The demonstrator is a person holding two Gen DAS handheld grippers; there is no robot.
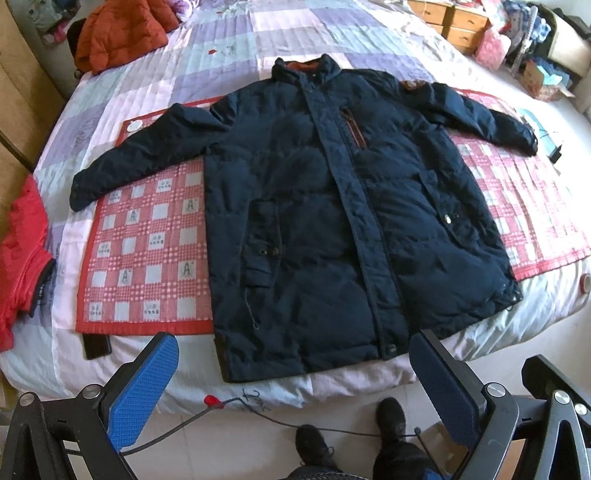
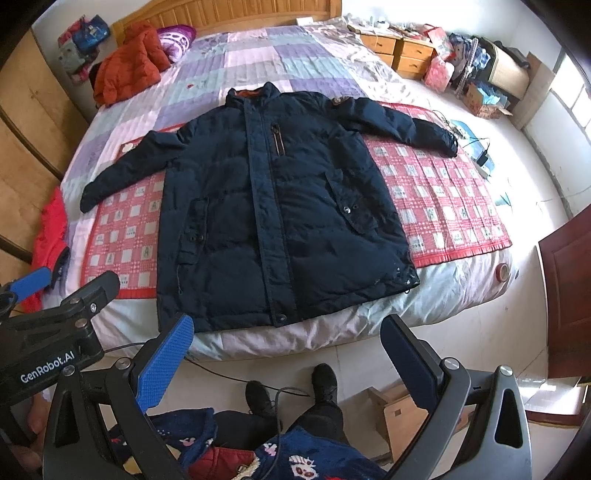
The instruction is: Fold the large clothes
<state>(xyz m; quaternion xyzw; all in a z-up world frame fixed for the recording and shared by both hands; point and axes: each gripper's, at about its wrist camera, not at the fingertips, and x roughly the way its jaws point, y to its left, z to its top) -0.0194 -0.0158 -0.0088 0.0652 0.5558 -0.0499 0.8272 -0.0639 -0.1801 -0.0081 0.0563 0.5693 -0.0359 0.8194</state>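
Note:
A large navy padded coat [image 1: 325,206] lies flat and face up on the bed, zipped, both sleeves spread out to the sides, collar at the far end. It also shows in the right wrist view [image 2: 273,206]. My left gripper [image 1: 291,354] is open and empty, held above the bed's near edge just short of the coat's hem. My right gripper [image 2: 286,336] is open and empty too, held back over the floor before the hem. The left gripper's body [image 2: 48,325] shows at the left of the right wrist view.
A red checked mat [image 1: 147,243] lies under the coat on the quilted bed [image 1: 258,40]. An orange jacket [image 1: 122,33] sits at the far left, a red garment [image 1: 22,258] at the left edge. Wooden drawers [image 2: 402,51] and clutter stand far right. The person's feet [image 2: 291,387] and a cable are on the floor.

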